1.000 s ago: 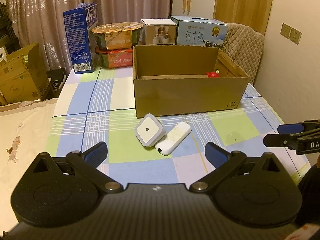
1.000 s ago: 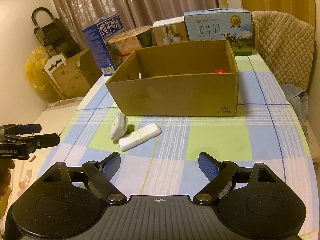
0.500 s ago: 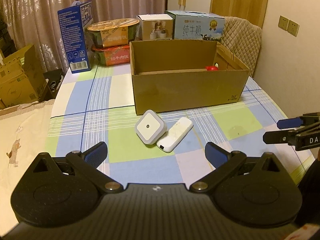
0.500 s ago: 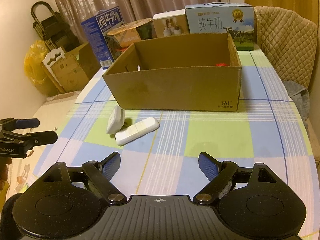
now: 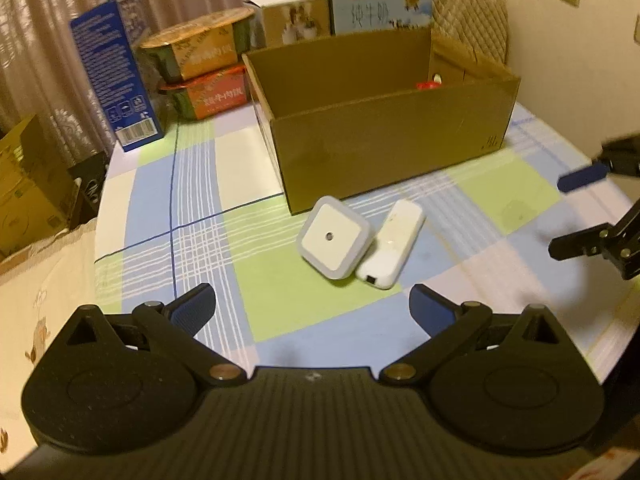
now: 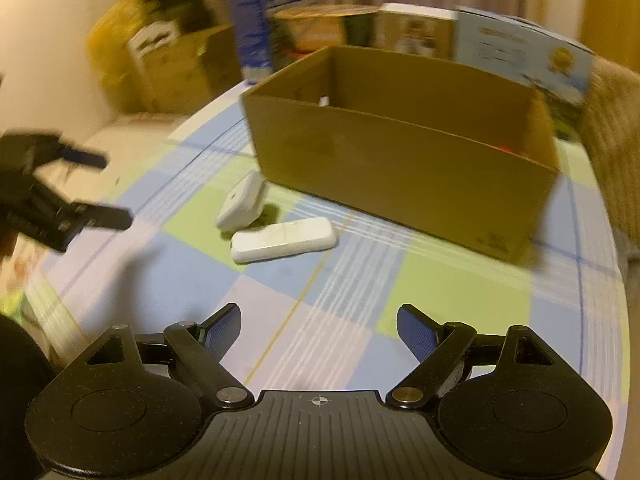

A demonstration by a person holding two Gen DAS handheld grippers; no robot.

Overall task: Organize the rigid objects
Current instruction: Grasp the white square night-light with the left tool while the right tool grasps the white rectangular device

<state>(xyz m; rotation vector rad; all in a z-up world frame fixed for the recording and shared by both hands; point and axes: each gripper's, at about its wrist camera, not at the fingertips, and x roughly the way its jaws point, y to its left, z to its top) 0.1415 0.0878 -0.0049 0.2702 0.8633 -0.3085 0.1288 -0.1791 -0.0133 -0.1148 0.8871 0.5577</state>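
Lying on the checked tablecloth [image 5: 192,200] just in front of the open cardboard box [image 5: 384,152]: a square white night light [image 5: 334,238] with a small dot at its centre, propped at a tilt, and touching its right side a long white remote-like device [image 5: 394,246] laid flat. Seen from the right wrist view, same pair, night light [image 6: 240,202] tipped up behind the flat white device [image 6: 282,240], both just short of the box's [image 6: 400,176] front wall. Inside the box, something red [image 5: 428,85] near its far right corner, mostly hidden by the wall. Left gripper [image 5: 312,312] held above the cloth nearer than the pair, blue-padded fingers spread wide, nothing between them. Right gripper [image 6: 318,330] likewise spread wide and holding nothing, off to the right of the pair. Behind the box: a tall blue carton [image 5: 116,72], two stacked noodle bowls [image 5: 200,68], a small white box [image 5: 292,18] and a pale blue milk carton [image 5: 380,6]
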